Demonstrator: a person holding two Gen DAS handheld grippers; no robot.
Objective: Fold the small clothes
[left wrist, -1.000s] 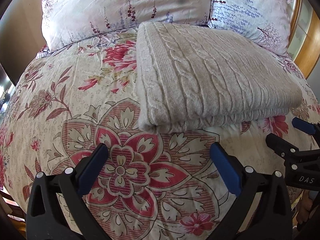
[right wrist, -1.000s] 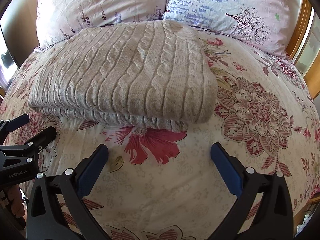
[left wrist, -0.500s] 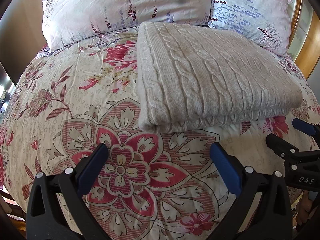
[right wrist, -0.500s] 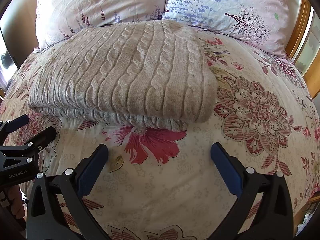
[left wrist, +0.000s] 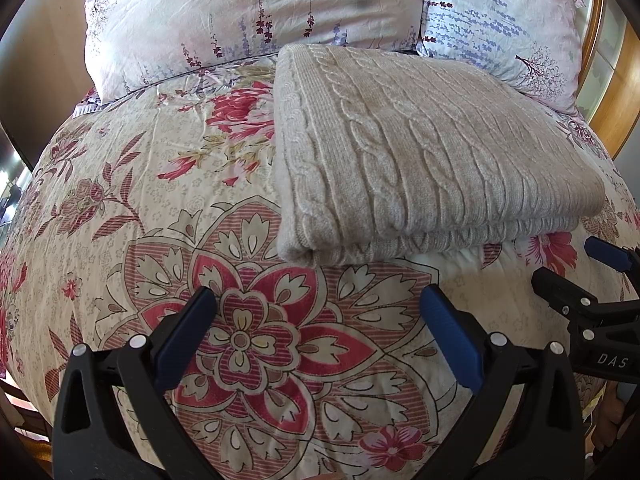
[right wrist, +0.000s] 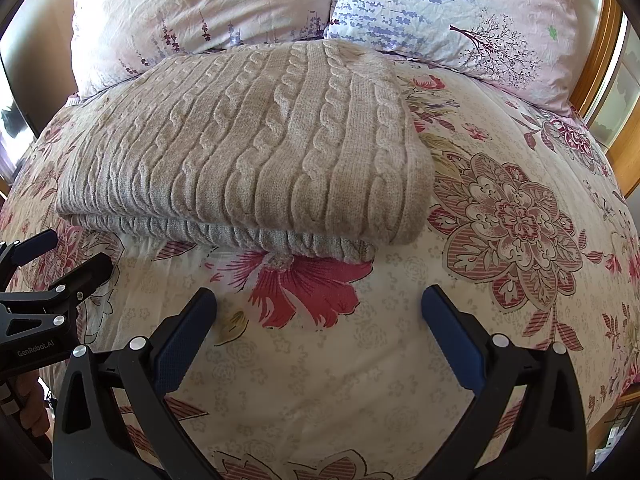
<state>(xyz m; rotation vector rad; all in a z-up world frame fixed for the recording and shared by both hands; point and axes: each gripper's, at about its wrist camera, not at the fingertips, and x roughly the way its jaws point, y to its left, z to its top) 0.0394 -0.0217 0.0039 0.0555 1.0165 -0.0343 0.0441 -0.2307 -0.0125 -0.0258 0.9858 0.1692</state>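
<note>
A folded cable-knit sweater [left wrist: 420, 152] lies on the floral bed [left wrist: 168, 208] below the pillows; the left gripper [left wrist: 316, 328] and right gripper [right wrist: 318, 328], both spread and empty, hover near its front edge. Any further fold should lift both corners evenly.

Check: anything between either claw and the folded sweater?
Nothing visible. Only bare floral quilt lies between the open right claw and the folded cable-knit sweater. The same holds for the open left claw.

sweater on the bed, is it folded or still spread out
Folded. The sweater lies as a compact rectangle on the bedspread, with a rounded fold at one side and stacked layers showing along its near edge.
</note>
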